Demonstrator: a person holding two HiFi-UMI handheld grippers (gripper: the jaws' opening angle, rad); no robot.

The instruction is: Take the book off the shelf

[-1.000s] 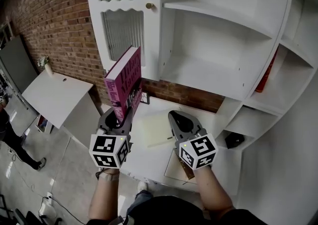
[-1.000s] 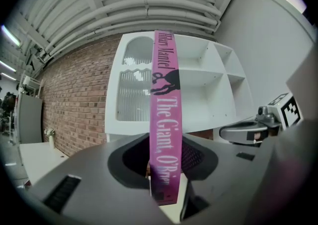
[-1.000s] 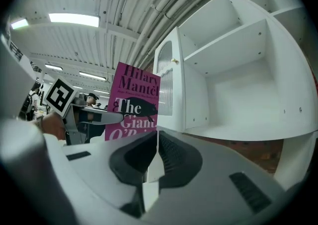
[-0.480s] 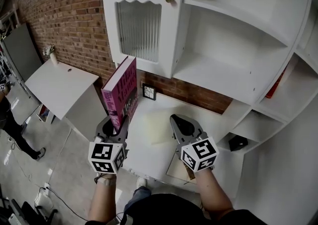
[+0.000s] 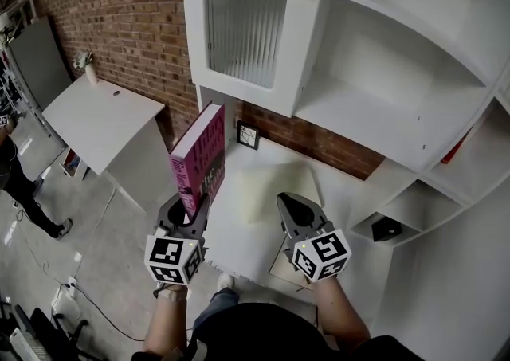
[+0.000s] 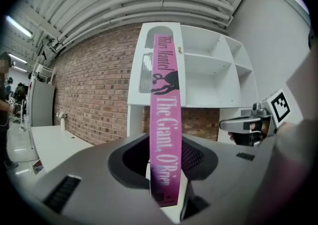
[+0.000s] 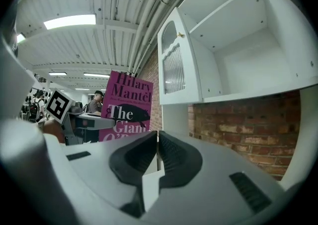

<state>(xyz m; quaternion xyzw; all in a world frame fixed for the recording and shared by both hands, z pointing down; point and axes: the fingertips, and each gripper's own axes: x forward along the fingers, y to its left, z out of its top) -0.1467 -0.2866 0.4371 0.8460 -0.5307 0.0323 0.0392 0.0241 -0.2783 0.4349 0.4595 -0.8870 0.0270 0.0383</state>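
Pink book [image 5: 199, 154], pinched by left gripper [image 5: 188, 206], now down off the shelf [image 5: 374, 124] near the table's [image 5: 235, 246] left edge; right gripper [image 5: 292, 203] pressed together.

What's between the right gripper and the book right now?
Nothing stands between the right gripper and book; head view shows only the table and a pale sheet below that gap.

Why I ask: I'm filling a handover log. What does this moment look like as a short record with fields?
book: pink paperback, standing upright
left gripper: shut on the book's lower end
right gripper: jaws together, nothing between them
shelf unit: white, against a brick wall, with a ribbed-glass door on its left side
task state: book already off the shelf, held out in front of it
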